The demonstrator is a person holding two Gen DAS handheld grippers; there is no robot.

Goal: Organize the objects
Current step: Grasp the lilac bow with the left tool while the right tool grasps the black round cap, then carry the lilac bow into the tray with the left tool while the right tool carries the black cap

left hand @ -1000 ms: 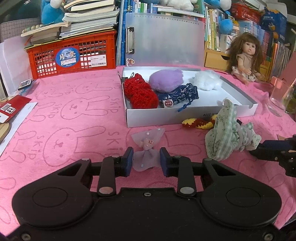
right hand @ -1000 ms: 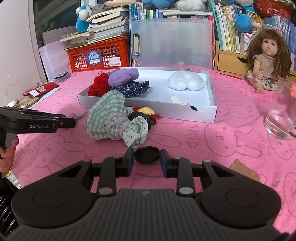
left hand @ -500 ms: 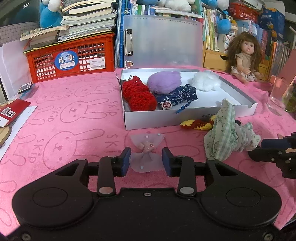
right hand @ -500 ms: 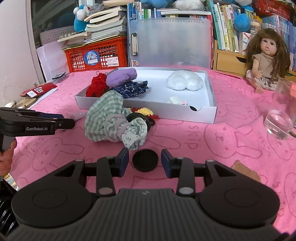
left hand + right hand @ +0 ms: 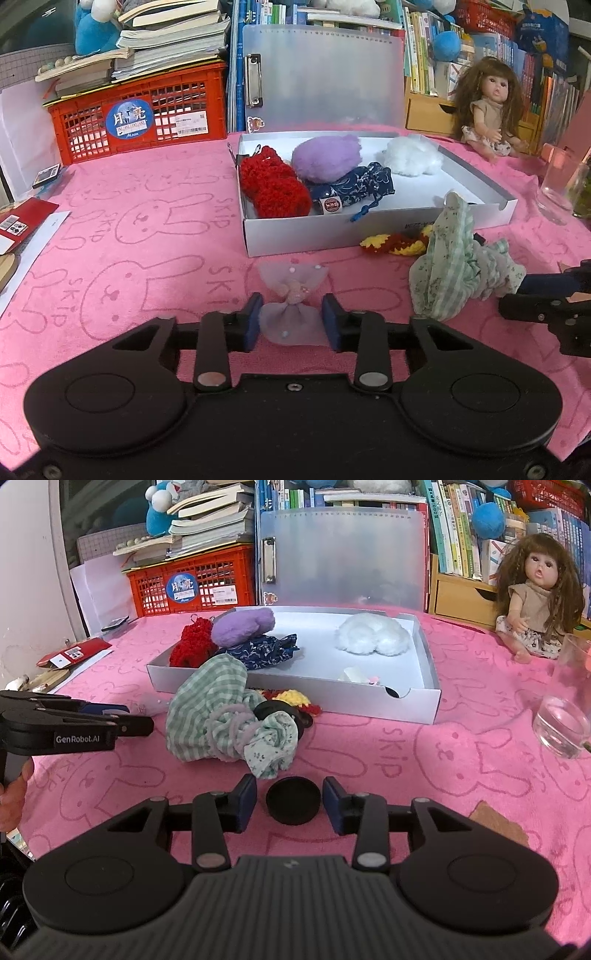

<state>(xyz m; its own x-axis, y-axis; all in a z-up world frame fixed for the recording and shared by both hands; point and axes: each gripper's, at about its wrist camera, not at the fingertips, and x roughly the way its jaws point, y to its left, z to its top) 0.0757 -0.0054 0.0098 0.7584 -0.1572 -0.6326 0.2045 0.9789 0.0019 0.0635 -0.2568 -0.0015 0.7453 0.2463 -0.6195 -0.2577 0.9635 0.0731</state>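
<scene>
A sheer pink bow [image 5: 291, 295] lies on the pink cloth between the pads of my left gripper [image 5: 291, 321], whose jaws are closing; the pads stand at the bow's edges without squeezing it. My right gripper [image 5: 290, 801] has a black round cap [image 5: 293, 800] between its closing jaws, with a thin gap on each side. Ahead sits the white box [image 5: 295, 240], which holds a red crochet piece [image 5: 273, 188], a purple pompom [image 5: 325, 157], a blue pouch [image 5: 354, 188] and a white fluffy ball [image 5: 412, 157]. A green checked cloth [image 5: 214, 709] is bunched in front of the box.
A yellow and red crochet piece [image 5: 395, 243] lies by the box's front wall. A red crate [image 5: 140, 118] with books and a clipboard [image 5: 325, 77] stand behind. A doll [image 5: 491, 107] and a glass [image 5: 565, 723] are at the right. A red booklet [image 5: 18, 225] lies at the left.
Both pairs of jaws widened half a second ago and have narrowed again. The right pads touched the black cap a second ago and now stand just off it. Neither hand has moved.
</scene>
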